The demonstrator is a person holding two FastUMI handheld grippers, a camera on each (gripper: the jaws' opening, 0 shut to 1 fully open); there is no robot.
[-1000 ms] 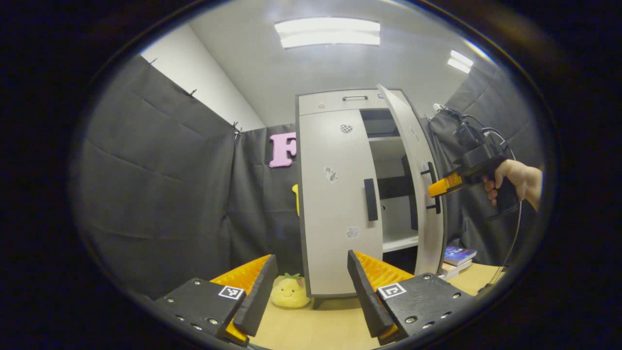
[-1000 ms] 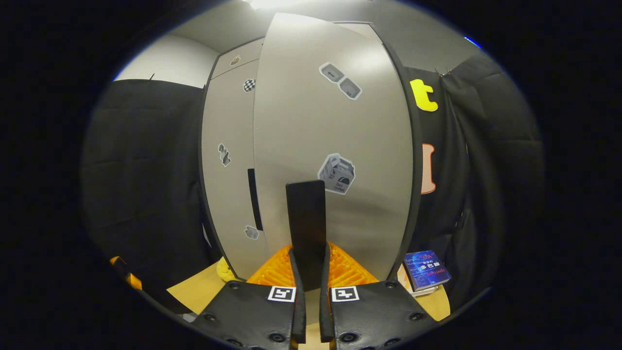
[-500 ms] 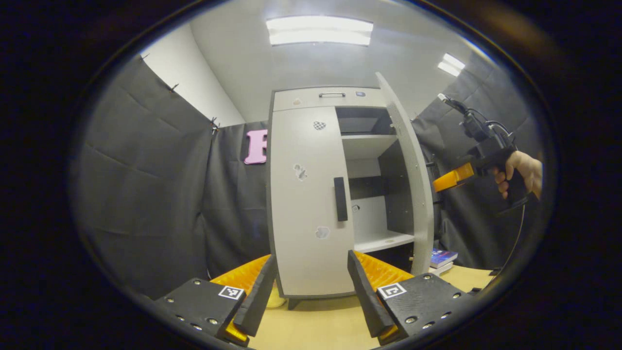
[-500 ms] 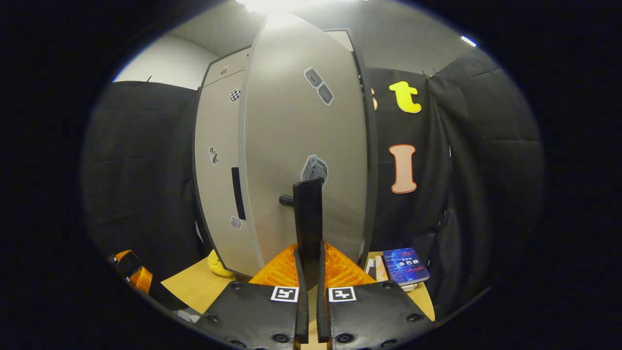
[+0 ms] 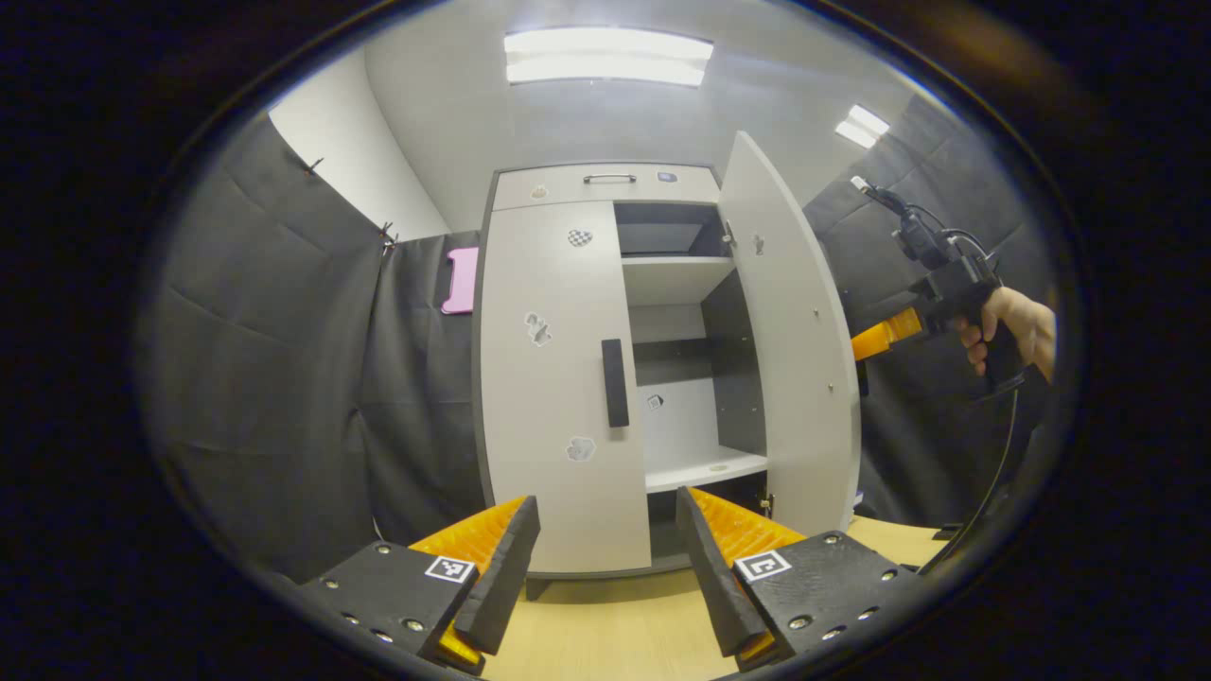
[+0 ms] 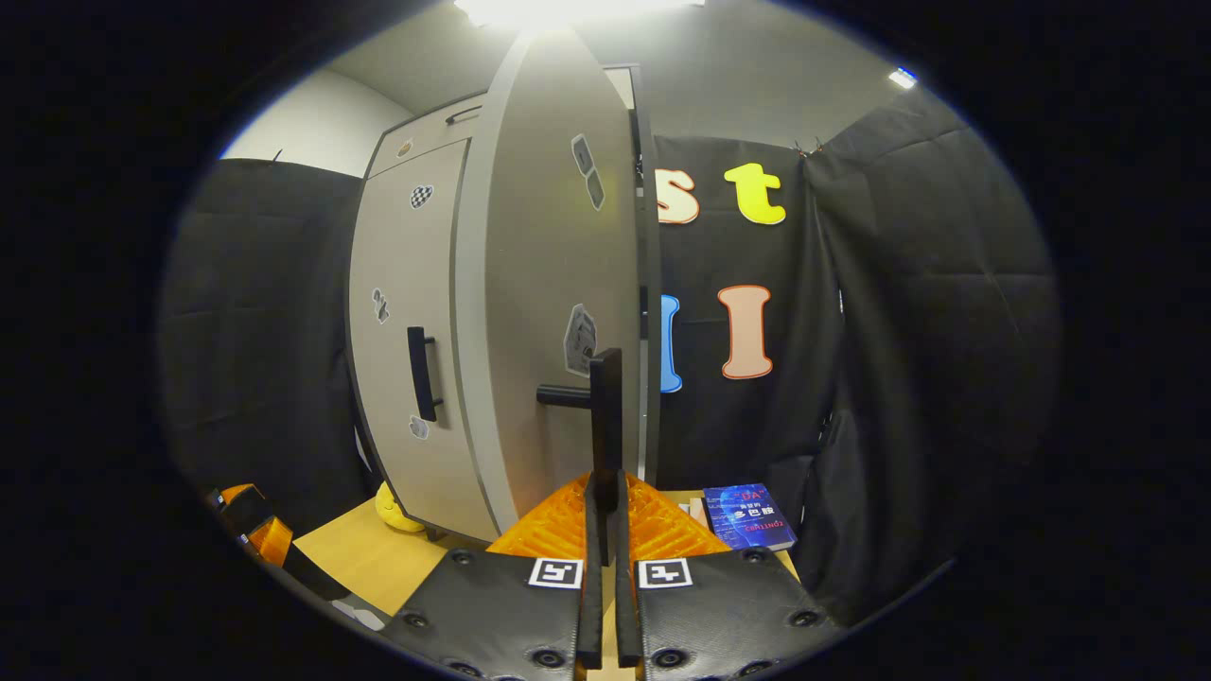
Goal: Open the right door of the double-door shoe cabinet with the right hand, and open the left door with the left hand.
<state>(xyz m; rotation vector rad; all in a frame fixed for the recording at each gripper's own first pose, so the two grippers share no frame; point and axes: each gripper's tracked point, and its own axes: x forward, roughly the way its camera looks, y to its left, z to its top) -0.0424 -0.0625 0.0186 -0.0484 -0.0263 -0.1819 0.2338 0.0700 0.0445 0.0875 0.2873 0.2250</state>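
Halfway point on the shoe cabinet [image 5: 605, 180] by the look of it: right door [image 5: 790, 331] is swung wide, shelves showing, while the left door [image 5: 553, 378] sits shut. In the right gripper view, the right gripper [image 6: 603, 511] has its two fingers squeezed together on the right door's black bar handle [image 6: 604, 407], which stands up straight out of the pinch, with the door face running off to the fingers' left and a blue book [image 6: 752, 517] lying on the tabletop [image 6: 364, 558] just right of the fingertips. The left gripper [image 5: 605, 563] hangs back with its fingers spread wide apart, holding nothing, and the left door's handle [image 5: 615, 383] sits well beyond the tips, above the gap between them. If I were doing it, I'd call the right door open enough and let go cleanly, then run the left gripper straight in, line the spread fingers either side of that vertical bar, close, and pull in an arc around the hinge on the far left edge, not straight back. Room looks okay: black cloth wall [image 5: 284, 378] stands off to the left of the fingers, so the door should have space to swing, though I can't really tell how close it gets at full open. Watch the table edge under the door's bottom corner.
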